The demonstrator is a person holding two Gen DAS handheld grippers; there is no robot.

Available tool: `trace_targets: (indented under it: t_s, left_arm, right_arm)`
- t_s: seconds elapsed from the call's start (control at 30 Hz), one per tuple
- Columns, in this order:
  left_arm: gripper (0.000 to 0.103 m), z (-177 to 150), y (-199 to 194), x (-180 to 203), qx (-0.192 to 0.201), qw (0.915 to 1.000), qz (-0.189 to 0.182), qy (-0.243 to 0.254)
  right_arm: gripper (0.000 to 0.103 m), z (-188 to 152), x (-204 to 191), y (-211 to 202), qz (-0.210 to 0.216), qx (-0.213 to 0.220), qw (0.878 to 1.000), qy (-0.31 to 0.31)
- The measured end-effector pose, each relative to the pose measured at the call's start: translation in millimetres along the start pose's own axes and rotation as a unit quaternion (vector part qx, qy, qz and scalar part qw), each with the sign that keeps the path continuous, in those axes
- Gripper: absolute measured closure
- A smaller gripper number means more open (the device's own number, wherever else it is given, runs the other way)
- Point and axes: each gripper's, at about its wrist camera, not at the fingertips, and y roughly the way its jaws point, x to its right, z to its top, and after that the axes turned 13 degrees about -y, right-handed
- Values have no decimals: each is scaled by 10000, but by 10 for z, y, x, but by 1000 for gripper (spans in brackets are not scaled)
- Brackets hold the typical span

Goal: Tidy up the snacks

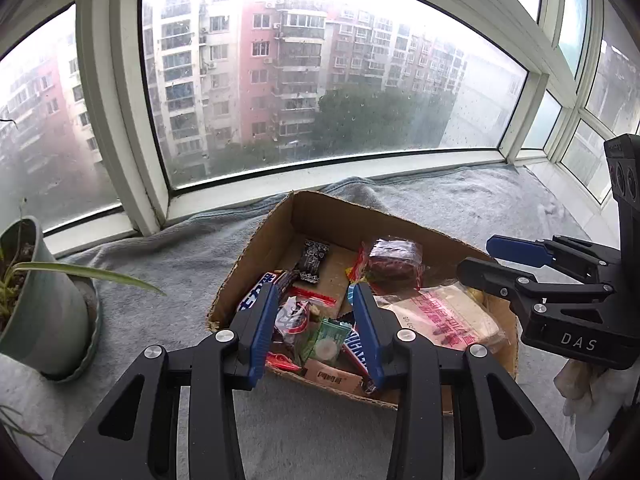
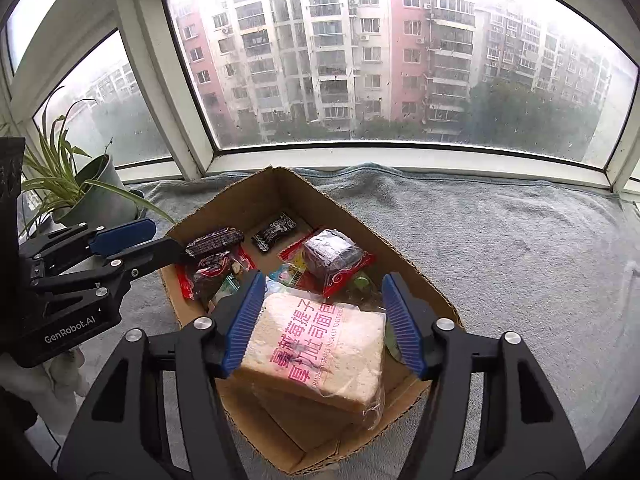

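**Snacks in the cardboard box, both tools apart**

A cardboard box is set on a grey blanket along the window ledge, and the snacks are gathered inside it. A wrapped loaf of bread with pink lettering is seen between the blue pads of the right tool; the pads are spread apart, and a gap is visible on the right side of the loaf, so it is not clamped. Beyond that tool a dark cake in a red wrapper and a small black packet are found. The left tool is held over the near-left end of the box, its pads apart above a heap of small packets, nothing gripped. To its left a potted plant is placed by the window.
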Motion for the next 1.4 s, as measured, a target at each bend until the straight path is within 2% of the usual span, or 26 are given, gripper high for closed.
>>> trace_targets:
  t_s: [0.1,0.27,0.43,0.57,0.67,0.73,0.8,0.93,1.0,1.13,1.4]
  left_arm:
    - [61,-7,-65,-3,45,10000,-12,2]
    - [61,-34,-242,20,159,9999,-21,36]
    - [59,-113,-474,43,279,9996,-48,23]
    - [50,-207,-679,60,396,9992,-62,-23]
    - [49,-299,-803,77,418,9991,-62,-36]
    - [48,-368,-875,97,435,9990,-43,-10]
    - [42,-430,-945,117,463,9989,-2,22]
    - [40,-532,-1076,140,520,9986,111,1]
    - [35,-593,-1144,139,558,9983,161,-41]
    - [34,-682,-1272,125,588,9980,182,-145]
    - [34,-783,-1452,169,738,9968,285,-99]
  right_arm:
    - [34,-8,-44,-87,-24,51,10000,-42]
    - [34,-51,-124,-297,-57,189,9998,-34]
    - [23,-165,-193,-565,-61,411,9991,79]
    - [22,-283,-251,-742,-90,520,9985,145]
    - [21,-376,-297,-841,-125,525,9984,195]
    - [16,-435,-326,-913,-130,552,9981,251]
    - [13,-484,-354,-980,-142,592,9978,280]
    - [13,-566,-409,-1119,-201,642,9973,286]
    - [12,-602,-435,-1176,-214,648,9973,280]
    - [9,-686,-479,-1264,-284,649,9971,265]
    - [8,-789,-511,-1396,-375,694,9963,345]
